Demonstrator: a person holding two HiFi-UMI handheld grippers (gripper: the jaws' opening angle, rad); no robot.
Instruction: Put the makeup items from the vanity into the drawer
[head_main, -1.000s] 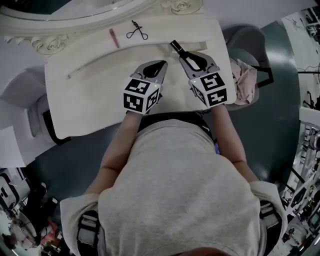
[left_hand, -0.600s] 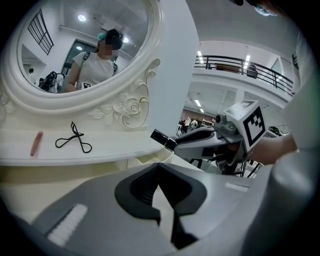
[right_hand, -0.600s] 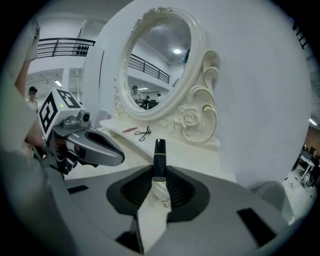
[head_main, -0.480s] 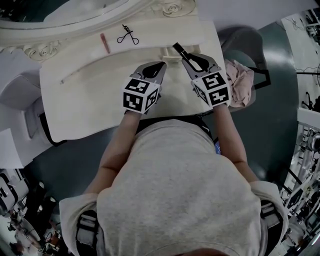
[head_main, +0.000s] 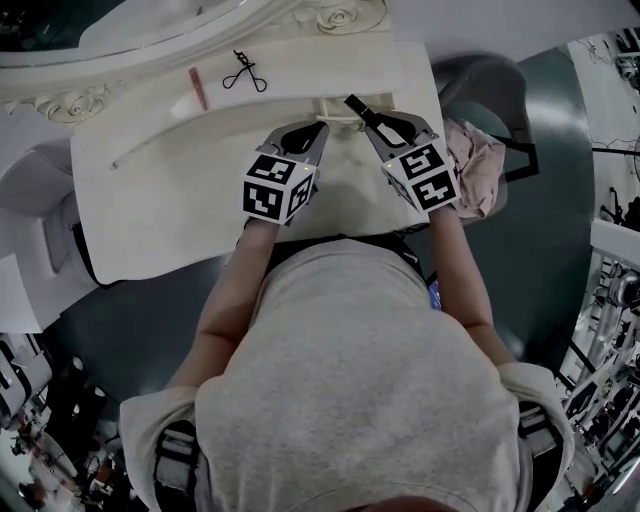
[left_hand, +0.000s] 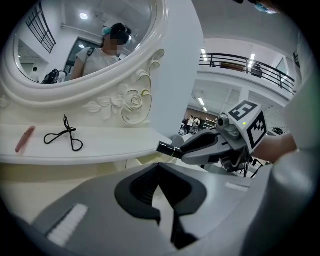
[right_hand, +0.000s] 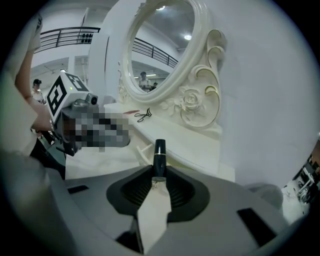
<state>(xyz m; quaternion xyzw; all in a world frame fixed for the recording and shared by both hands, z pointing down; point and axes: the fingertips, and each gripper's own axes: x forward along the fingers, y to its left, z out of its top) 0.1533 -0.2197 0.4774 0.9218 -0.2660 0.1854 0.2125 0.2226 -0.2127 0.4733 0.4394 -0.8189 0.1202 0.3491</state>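
My right gripper (head_main: 372, 122) (right_hand: 159, 175) is shut on a black tube with a gold band (right_hand: 159, 152) (head_main: 355, 103). The tube points toward the front of the vanity's raised shelf (head_main: 300, 70). The left gripper view also catches that tube (left_hand: 167, 148). A small white piece (head_main: 335, 108) juts from the shelf's front beside the tube. My left gripper (head_main: 313, 132) (left_hand: 160, 172) hovers just left of it, shut and empty, over the cream lower top (head_main: 180, 200). On the shelf lie a black eyelash curler (head_main: 240, 72) (left_hand: 62, 136) and a pink stick (head_main: 197, 88) (left_hand: 25, 138).
An ornate oval mirror (left_hand: 85, 45) rises behind the shelf. A seat with pink cloth (head_main: 475, 165) stands right of the vanity. The person's body is close against the vanity's near edge (head_main: 200, 262). A wall (right_hand: 270, 100) lies to the right.
Both grippers have drifted slightly right and away from the curler along the vanity. The tube stays clamped in the right one, and the left stays shut.
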